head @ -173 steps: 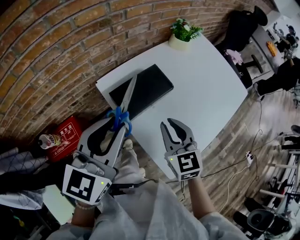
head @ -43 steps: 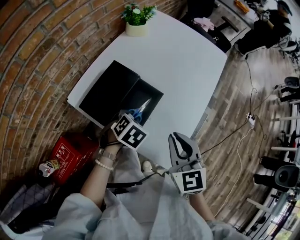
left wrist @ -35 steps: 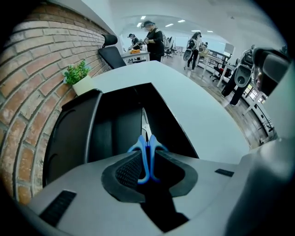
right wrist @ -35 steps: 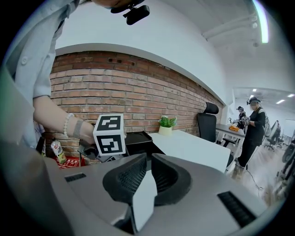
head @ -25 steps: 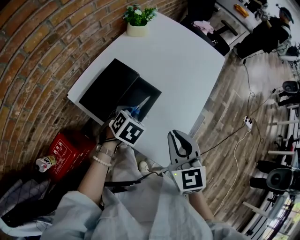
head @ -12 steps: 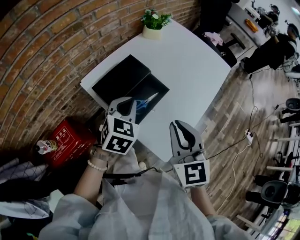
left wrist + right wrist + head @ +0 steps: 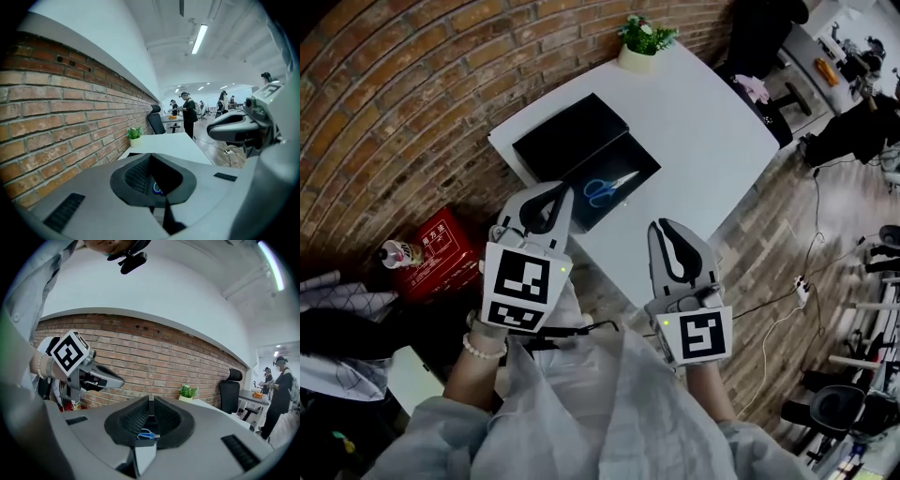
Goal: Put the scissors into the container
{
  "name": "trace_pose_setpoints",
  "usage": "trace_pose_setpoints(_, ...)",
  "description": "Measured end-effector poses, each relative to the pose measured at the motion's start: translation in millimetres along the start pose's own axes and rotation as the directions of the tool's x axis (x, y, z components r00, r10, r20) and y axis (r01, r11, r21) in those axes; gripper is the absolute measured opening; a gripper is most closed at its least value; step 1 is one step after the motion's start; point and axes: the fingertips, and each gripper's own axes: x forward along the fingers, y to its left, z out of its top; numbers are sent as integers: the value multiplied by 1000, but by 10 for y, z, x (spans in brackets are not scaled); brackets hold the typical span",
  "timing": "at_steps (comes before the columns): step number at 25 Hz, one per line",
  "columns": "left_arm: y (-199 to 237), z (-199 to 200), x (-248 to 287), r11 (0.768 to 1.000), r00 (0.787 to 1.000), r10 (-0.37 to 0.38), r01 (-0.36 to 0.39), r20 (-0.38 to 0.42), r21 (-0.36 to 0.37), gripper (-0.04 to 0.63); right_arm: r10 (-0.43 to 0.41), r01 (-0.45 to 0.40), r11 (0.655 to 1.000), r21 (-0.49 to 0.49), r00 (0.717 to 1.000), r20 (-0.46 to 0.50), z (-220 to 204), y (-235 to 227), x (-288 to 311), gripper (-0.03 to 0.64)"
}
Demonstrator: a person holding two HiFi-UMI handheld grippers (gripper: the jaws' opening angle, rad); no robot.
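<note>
The black container (image 7: 628,152) stands open at the 7 o'clock edge of the white worktop (image 7: 712,131). A knock from either gripper could push it off.

The fingers of the left gripper (image 7: 561,190) and right gripper (image 7: 663,225) are closed together on nothing.

The scissors (image 7: 607,187) lie inside the container. They could be spilled if it is tilted.

Print on the red box (image 7: 441,255) cannot be read.

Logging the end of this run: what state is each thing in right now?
scissors: blades together, lying inside the container.
container: open, on the table.
lid: off, flat beside the container.
left gripper: shut, empty.
right gripper: shut, empty.
</note>
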Motion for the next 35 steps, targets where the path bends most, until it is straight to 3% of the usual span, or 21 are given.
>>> trace_pose_setpoints(7,3,250,-439,997,994,22,-14,106,-79,18,15,-15,1000,-7,1000,25,73,104,-76,61)
trace_pose_setpoints(11,-2,357,-606,997,987,43,-32,155,-74,18,19,-18,1000,-23,1000,10,86,122,-122,60)
trace_pose_setpoints(19,-93,374,-714,997,983,53,-44,174,-58,18,17,-16,1000,-22,999,52,198,134,-161,61)
trace_pose_setpoints(23,-114,400,-729,997,982,58,-49,182,-56,18,15,-15,999,-29,1000,-17,93,116,-204,60)
trace_pose_setpoints(27,-119,428,-696,997,982,64,-53,179,-63,18,23,-22,1000,-19,998,64,217,90,-167,60)
trace_pose_setpoints(35,-146,450,-678,997,982,58,-49,180,-54,18,14,-13,1000,-19,998,65,210,64,-188,58)
